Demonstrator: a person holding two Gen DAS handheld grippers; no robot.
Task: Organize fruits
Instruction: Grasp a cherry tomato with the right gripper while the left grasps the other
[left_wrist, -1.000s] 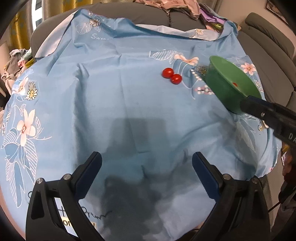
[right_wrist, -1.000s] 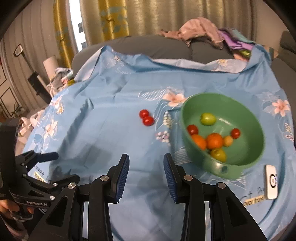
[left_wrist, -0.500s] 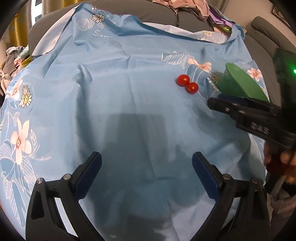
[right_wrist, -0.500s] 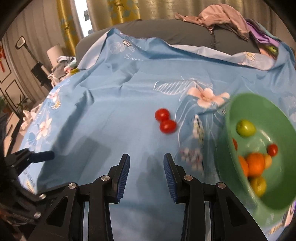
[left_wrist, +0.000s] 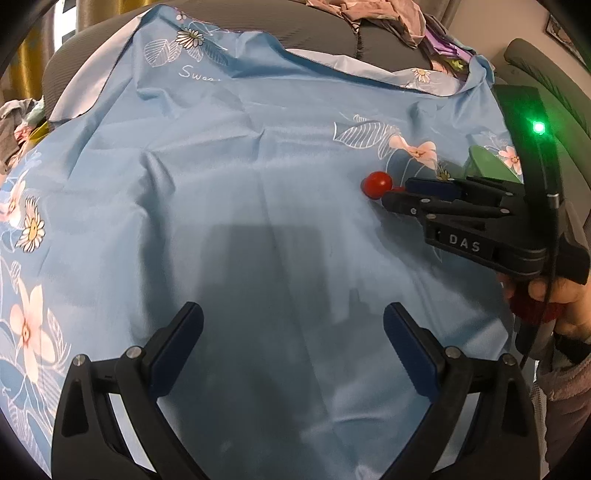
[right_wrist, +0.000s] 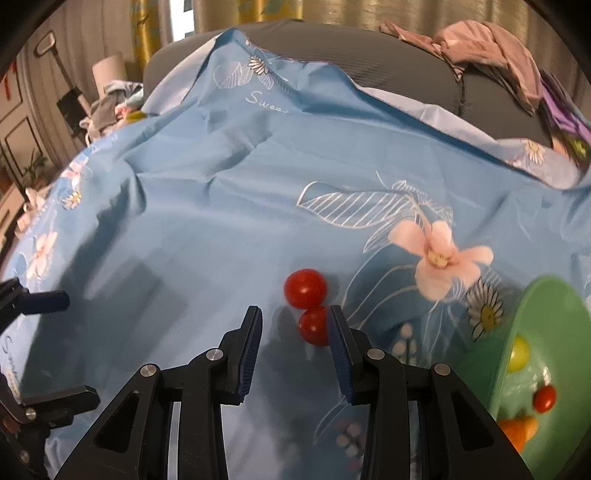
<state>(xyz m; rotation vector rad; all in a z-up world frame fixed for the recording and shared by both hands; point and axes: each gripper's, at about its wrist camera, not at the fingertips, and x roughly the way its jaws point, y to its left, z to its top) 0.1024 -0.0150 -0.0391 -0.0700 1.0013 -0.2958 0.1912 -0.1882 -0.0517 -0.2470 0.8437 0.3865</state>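
Two red cherry tomatoes lie touching on the blue flowered cloth. The nearer tomato (right_wrist: 314, 325) sits between my right gripper's (right_wrist: 295, 325) open fingertips, close to the right finger; the farther tomato (right_wrist: 306, 288) is just beyond. In the left wrist view the farther tomato (left_wrist: 376, 184) shows by the right gripper's (left_wrist: 397, 194) tips. A green bowl (right_wrist: 532, 332) at the right holds several small fruits. My left gripper (left_wrist: 293, 325) is open and empty over bare cloth.
The blue cloth (right_wrist: 258, 184) covers a grey sofa with piled clothes (right_wrist: 487, 48) at the back. The bowl's rim (left_wrist: 491, 162) shows behind the right gripper. A hand (left_wrist: 554, 295) holds the right gripper.
My right gripper has moved forward and left, away from the bowl, until its open fingers straddle the nearer tomato. The left gripper has shifted slightly forward, staying open.
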